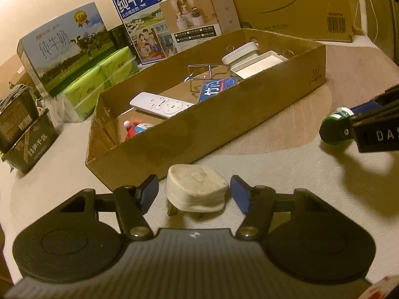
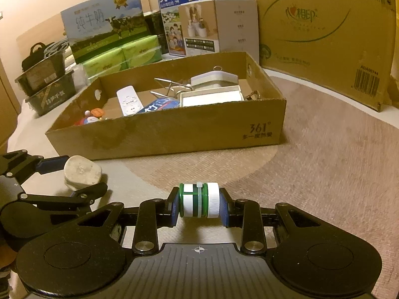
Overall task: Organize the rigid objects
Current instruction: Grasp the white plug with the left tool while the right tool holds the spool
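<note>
A white plug adapter [image 1: 195, 190] lies on the bed surface just in front of the open cardboard box [image 1: 199, 134]. My left gripper [image 1: 194, 194] is open, with one finger on each side of the adapter and small gaps between pads and adapter. It also shows in the right wrist view [image 2: 74, 177] around the adapter [image 2: 82, 172]. My right gripper [image 2: 199, 203] is shut on a small green and white bottle [image 2: 199, 200], held sideways just above the surface. The bottle also shows in the left wrist view [image 1: 334, 125]. The box [image 2: 174, 134] holds a white remote [image 2: 128, 101], white cases and small toys.
Milk cartons [image 1: 62, 47], green tissue packs [image 1: 99, 79] and dark tubs [image 1: 27, 134] stand left of and behind the box. A large cardboard carton [image 2: 324, 37] leans at the back right. A beige mat [image 2: 311, 174] covers the surface to the right.
</note>
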The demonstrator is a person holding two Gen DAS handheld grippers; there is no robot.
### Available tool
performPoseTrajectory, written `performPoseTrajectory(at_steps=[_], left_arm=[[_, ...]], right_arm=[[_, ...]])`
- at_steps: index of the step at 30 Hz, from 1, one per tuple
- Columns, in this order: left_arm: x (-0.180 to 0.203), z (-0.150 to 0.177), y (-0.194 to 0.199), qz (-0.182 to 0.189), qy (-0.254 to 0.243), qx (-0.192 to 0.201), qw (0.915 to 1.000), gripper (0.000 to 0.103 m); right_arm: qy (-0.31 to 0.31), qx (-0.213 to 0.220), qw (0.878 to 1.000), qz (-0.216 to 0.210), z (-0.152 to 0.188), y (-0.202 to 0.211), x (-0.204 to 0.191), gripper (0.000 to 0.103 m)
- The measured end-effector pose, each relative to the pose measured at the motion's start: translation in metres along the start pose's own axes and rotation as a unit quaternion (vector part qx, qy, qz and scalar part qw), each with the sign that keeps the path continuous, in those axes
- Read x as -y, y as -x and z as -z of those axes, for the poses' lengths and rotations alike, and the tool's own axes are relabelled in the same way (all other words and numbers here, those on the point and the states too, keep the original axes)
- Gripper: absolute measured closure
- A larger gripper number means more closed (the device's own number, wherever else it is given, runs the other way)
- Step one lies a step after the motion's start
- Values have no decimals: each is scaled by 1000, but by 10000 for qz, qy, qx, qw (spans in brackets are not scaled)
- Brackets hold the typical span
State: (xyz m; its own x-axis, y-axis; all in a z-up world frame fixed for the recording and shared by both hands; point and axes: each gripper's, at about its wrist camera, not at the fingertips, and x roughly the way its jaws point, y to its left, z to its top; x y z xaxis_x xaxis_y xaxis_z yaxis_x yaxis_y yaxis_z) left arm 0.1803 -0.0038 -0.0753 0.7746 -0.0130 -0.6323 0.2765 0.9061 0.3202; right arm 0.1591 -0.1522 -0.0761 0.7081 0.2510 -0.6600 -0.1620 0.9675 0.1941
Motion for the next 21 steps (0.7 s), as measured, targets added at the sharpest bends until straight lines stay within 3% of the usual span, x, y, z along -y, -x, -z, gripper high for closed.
performPoseTrajectory(at_steps=[13,17,21], left_arm=[[0,1,-1,30,9,-3,10000,52],[-14,0,0,182,639,-105,9977,52],[-30,1,5,433,1388,-199,9892,52]], right_arm=[[23,-28,10000,-2,-1,-5,1,71],[44,-23,10000,-17,-1,-5,-1,71],[55,-20,10000,-41,-1,-4,-3,71]])
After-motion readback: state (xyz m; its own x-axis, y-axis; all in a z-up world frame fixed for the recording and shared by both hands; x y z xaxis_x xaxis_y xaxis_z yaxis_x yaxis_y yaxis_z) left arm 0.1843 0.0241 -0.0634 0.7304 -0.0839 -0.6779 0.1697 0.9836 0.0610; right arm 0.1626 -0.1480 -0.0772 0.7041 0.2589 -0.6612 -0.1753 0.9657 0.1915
